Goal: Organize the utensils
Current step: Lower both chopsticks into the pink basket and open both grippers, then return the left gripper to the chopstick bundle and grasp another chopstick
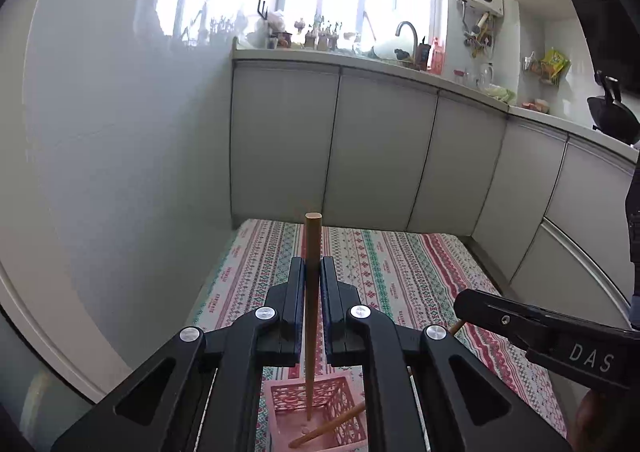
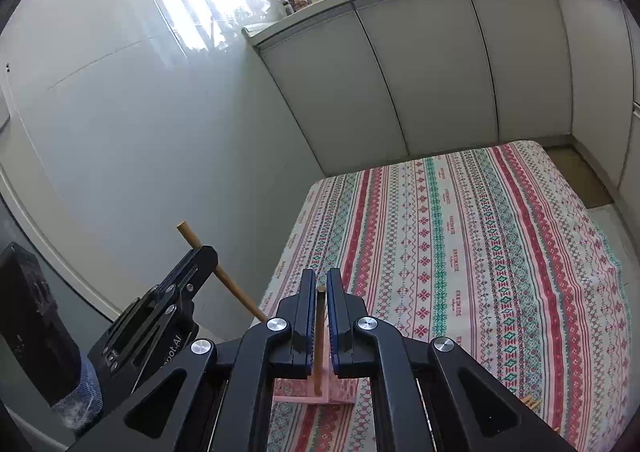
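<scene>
on patterned tablecloth, pink basket, both tools pinching chopsticks, grey cabinets

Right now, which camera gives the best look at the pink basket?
The left wrist view: the pink basket shows its open top and lattice walls, with chopstick ends inside. The right wrist view shows only a strip of the basket's side, mostly hidden behind the jaws.

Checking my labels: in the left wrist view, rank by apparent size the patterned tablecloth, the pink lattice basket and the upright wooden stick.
1. Patterned striped tablecloth, clearly largest.
2 and 3. Pink lattice plastic basket and upright round wooden stick: unsure, since the basket is partly hidden by the gripper and the stick is longer but thin.
</scene>
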Demonstrator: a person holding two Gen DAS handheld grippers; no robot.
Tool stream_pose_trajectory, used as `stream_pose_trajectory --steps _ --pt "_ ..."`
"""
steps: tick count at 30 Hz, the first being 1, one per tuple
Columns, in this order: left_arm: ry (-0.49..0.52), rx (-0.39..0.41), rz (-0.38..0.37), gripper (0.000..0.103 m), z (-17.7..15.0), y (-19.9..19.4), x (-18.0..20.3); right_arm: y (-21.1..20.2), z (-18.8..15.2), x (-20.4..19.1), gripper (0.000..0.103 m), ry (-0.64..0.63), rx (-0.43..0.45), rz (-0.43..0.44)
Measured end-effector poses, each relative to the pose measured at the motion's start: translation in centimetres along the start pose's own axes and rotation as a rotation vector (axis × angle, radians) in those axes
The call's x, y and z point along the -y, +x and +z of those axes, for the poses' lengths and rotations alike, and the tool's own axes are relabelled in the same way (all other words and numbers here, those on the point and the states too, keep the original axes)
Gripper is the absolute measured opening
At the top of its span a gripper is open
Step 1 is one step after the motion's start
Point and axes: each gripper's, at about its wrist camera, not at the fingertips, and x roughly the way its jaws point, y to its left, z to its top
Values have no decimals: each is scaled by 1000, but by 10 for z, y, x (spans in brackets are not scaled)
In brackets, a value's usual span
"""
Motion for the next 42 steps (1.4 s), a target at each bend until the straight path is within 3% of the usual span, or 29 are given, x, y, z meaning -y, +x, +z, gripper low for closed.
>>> stream_pose_trajectory --steps 2,4,6,11,15,18,20,21,22,30,36,42 --pt "1 -26 -6 11 3 -2 2 -4 1 1 14 1 -10 3" --pt "-5 -63 -12 24 8 -4 2 -10 2 4 17 0 -12 -2" --pt "-13 -89 -10 49 8 -10 2 -18 2 8 17 0 -19 -14" --pt "-8 -160 -16 56 3 -25 1 -39 1 27 18 21 -39 -51" --pt "-23 -252 -32 70 -7 -32 -2 -52 -2 46 19 52 -84 -115" --pt "-18 -321 -55 73 -20 -38 -3 -58 -11 67 25 104 -149 -168" --pt "-13 -365 -67 75 -29 -40 -2 -60 -16 80 39 135 -187 -189" --pt "-14 -386 -75 76 -35 -41 -2 -62 -19 87 53 148 -200 -199" --pt "-14 -409 -85 76 -39 -41 0 -63 -22 91 56 152 -210 -211" --pt "26 -608 -172 78 -76 -33 19 -62 -54 137 62 218 -377 -319" --pt "134 -660 -164 78 -96 -30 48 -65 -74 166 68 264 -454 -354" --pt "289 -705 -203 78 -118 -25 98 -77 -83 188 71 281 -468 -393"
